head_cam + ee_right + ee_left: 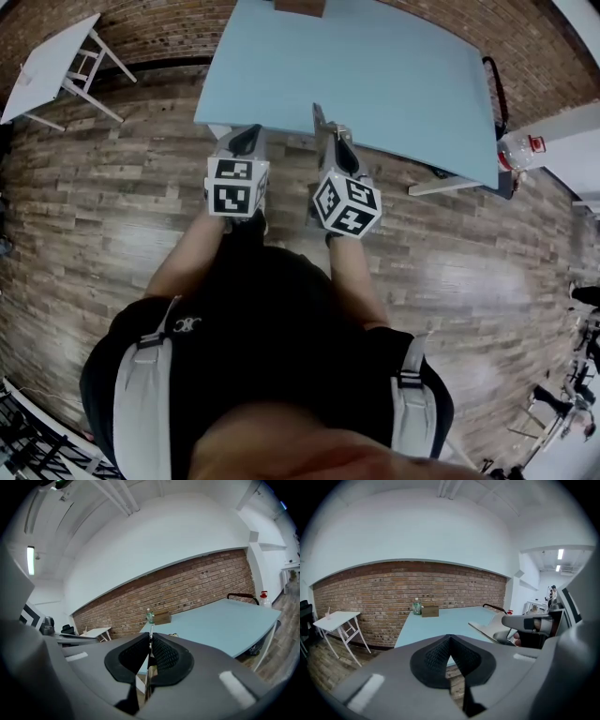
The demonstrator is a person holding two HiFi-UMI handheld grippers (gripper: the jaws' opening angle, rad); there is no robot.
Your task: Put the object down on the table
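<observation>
Right gripper (150, 641): fingers clenched on a thin grey flat sheet (487, 631), edge-on at the pale-blue counter's (375, 75) near edge. Left gripper (450, 639): fingers clenched, empty. Risk: letting go here likely drops the sheet onto the wood-plank floor (112, 216), or it clips the edge.

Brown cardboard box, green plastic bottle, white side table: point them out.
Brown cardboard box (430, 611): left gripper view, front face.
Green plastic bottle (416, 607): left gripper view, body.
White side table (337, 619): left gripper view, tabletop.
</observation>
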